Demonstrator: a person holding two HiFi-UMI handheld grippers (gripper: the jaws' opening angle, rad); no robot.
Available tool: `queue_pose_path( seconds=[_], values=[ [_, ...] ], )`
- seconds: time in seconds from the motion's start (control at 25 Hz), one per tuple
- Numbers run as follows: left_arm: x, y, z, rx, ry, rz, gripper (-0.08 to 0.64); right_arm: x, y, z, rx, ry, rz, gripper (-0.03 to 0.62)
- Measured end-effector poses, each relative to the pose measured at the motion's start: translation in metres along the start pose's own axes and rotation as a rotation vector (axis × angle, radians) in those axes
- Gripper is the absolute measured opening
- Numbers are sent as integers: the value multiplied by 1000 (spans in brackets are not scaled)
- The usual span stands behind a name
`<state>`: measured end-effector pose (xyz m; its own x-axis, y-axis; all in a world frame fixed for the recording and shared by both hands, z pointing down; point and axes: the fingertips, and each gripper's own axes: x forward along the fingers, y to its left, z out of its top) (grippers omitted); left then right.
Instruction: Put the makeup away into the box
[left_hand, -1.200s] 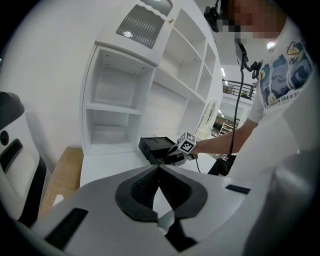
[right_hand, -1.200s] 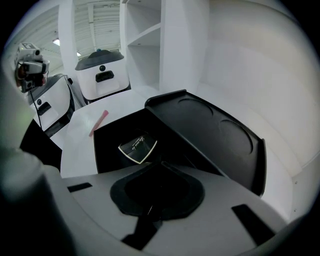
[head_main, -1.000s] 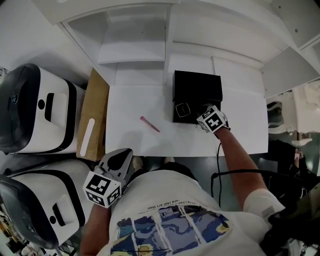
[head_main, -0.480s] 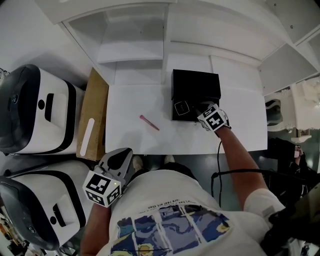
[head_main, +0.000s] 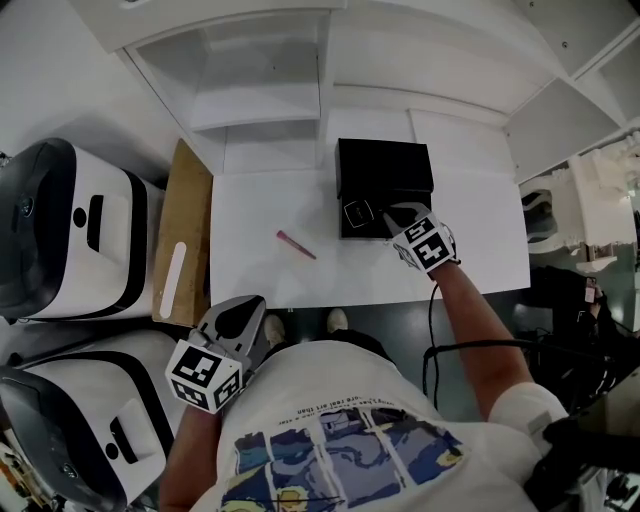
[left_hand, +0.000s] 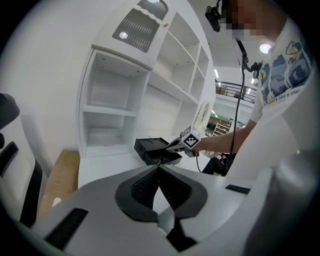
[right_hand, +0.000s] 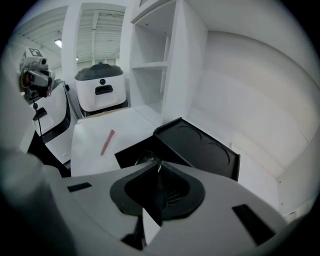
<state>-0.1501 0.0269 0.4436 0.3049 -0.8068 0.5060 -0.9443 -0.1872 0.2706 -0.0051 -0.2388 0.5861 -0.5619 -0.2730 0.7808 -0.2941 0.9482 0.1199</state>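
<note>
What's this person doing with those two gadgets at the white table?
A person is packing makeup into an open black box on a white table, with a hand-held claw in each hand. The right claw is at the box; its jaws have just been closing, with nothing between them. The left claw is shut, near the body. A pink makeup stick lies on the table.

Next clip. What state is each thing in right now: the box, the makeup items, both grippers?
Box: open, lid tipped back.
Small case: lying inside the box.
Pink pencil: lying on the table, outside the box.
Left gripper: shut, empty.
Right gripper: shut over the box; its jaws have just been closing, nothing between them.
</note>
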Motion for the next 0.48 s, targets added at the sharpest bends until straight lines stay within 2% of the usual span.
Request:
queue_pose_path(
  seconds=[0.24, 0.48],
  values=[
    [-4, 6, -1, 15, -1, -30, 14, -10, 56, 15, 11, -30, 70, 37],
    [-11, 16, -3, 20, -7, -54, 14, 6, 126, 23, -17, -19, 168, 37]
  ],
)
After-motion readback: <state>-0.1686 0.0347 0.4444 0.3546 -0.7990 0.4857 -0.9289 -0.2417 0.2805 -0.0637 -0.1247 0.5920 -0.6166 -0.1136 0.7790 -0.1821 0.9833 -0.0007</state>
